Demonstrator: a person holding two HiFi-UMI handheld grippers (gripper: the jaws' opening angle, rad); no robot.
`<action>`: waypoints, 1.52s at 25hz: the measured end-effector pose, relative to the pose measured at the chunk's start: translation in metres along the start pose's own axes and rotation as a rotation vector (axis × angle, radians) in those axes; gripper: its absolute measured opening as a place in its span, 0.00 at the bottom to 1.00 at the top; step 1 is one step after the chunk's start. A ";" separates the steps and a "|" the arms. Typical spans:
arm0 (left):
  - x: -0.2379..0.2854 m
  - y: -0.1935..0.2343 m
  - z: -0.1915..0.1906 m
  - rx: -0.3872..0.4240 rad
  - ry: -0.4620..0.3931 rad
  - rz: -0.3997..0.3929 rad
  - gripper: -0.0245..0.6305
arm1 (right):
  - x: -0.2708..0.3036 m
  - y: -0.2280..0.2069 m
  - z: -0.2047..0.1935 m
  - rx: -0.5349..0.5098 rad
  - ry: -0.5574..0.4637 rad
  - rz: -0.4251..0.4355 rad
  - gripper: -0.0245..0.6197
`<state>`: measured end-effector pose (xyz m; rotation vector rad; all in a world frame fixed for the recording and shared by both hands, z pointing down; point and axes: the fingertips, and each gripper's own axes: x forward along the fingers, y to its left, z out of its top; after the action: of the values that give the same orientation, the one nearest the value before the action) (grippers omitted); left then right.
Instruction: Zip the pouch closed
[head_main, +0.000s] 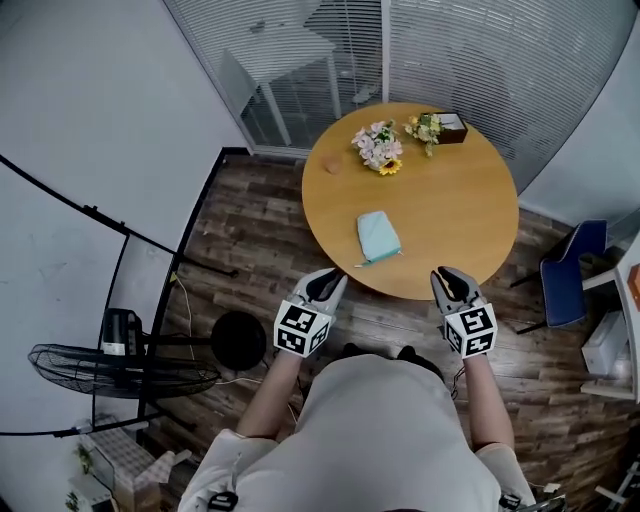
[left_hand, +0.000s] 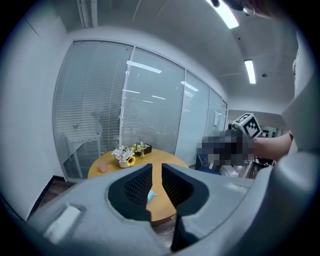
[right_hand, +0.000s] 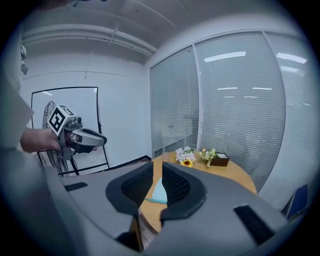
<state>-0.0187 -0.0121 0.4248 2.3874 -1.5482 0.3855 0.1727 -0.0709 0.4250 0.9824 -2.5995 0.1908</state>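
Observation:
A light teal pouch (head_main: 378, 238) lies flat on the round wooden table (head_main: 450, 200), near its front edge, with its zip pull pointing left. Both grippers hover short of that edge, apart from the pouch. My left gripper (head_main: 325, 285) is at the pouch's lower left, my right gripper (head_main: 452, 283) at its lower right. In the left gripper view the jaws (left_hand: 156, 172) stand close together with nothing between them; a sliver of the pouch (left_hand: 150, 195) shows through the slit. The right gripper (right_hand: 157, 172) looks the same, with the pouch (right_hand: 159, 192) beyond it.
A flower bunch (head_main: 378, 148), a smaller bouquet by a brown box (head_main: 451, 127) and a small pink object (head_main: 331, 166) sit at the table's far side. A blue chair (head_main: 565, 275) stands at the right, a floor fan (head_main: 120, 365) at the left, glass walls with blinds behind.

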 end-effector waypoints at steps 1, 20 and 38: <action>-0.001 -0.001 0.002 -0.009 -0.003 0.014 0.13 | -0.003 -0.003 0.001 0.003 0.000 0.007 0.13; -0.028 -0.017 0.037 -0.042 -0.092 0.167 0.07 | -0.032 -0.032 0.029 -0.030 -0.097 0.111 0.04; -0.020 -0.013 0.040 -0.070 -0.113 0.175 0.07 | -0.026 -0.035 0.036 -0.020 -0.113 0.131 0.04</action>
<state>-0.0122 -0.0046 0.3789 2.2638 -1.7968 0.2297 0.2037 -0.0901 0.3823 0.8396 -2.7650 0.1462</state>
